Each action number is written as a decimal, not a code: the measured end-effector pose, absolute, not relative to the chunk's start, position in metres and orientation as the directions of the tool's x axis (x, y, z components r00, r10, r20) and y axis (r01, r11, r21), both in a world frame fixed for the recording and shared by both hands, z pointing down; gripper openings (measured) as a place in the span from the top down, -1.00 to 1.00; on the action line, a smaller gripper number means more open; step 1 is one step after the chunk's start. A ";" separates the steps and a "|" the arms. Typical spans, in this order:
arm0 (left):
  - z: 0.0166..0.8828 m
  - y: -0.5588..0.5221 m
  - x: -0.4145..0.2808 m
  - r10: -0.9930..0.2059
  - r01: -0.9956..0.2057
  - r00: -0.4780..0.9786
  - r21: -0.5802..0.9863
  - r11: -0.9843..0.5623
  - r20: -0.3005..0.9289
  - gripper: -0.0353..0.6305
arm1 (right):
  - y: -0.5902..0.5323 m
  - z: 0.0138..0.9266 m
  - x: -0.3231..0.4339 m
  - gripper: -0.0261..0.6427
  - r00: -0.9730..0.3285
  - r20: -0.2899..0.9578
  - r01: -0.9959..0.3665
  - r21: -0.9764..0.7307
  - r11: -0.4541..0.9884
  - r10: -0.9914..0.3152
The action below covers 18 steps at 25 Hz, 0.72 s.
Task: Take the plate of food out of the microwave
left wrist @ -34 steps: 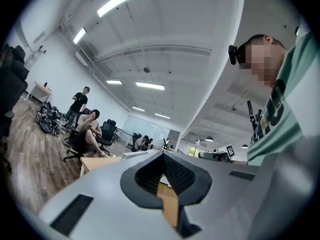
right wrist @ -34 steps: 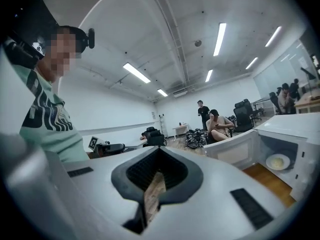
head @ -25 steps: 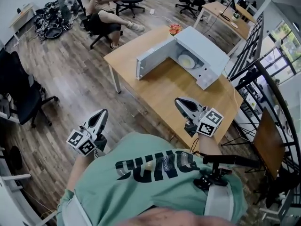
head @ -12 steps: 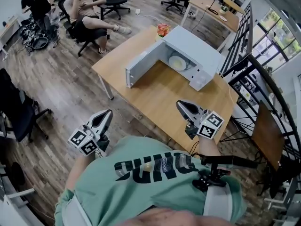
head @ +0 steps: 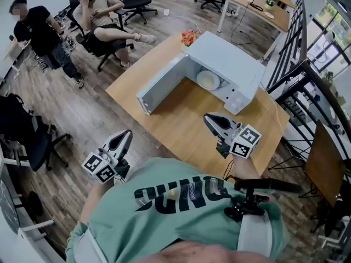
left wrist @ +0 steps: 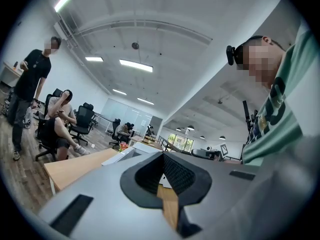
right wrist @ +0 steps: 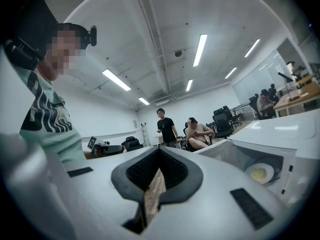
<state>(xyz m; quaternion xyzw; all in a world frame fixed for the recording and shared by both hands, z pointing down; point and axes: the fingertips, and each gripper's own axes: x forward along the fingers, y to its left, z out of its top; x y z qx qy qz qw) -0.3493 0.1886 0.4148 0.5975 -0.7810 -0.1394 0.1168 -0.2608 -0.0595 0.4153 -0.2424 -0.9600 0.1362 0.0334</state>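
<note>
**A:** Start close in. What are my two tools doing?

**B:** Low in the head view, either side of my green shirt. The left hand-held gripper [head: 125, 134] hangs over the floor, just off the bench [head: 181, 119], with its jaws pressed together on nothing. The right hand-held gripper [head: 208, 118] is over the bench at lower middle, also pressed together and empty.

**A:** And the target?

**B:** Further up, the microwave [head: 233, 56] sits at upper centre with its door [head: 162, 85] swung wide to the left. The plate of food [head: 208, 80] lies inside the cavity, well apart from both tools.

**A:** What worries me from here?

**B:** The jaws must spread before I reach in. If I go in closed, I judge I'd push the plate of food toward the back wall instead of catching its rim. It looks shallow, so a pinch on one side alone could tilt it and spill the food. My left tool could also clip the open door on the way.

**A:** What does each view add?

**B:** The right gripper view shows the plate of food [right wrist: 259, 173] at its right edge, with pale yellow food on it. The head view gives only a pale disc. The left gripper view shows no plate, only the bench edge and the microwave's outside. Only the head view shows both tools against the microwave together. Farthest off, people [head: 104, 15] sit and stand at upper left.
</note>
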 end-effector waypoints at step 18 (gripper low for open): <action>0.436 0.033 -0.375 -0.991 -0.921 0.082 0.389 -0.033 0.110 0.90 | -0.168 0.478 -0.236 0.90 -0.977 0.058 0.160 -0.433 0.887 0.205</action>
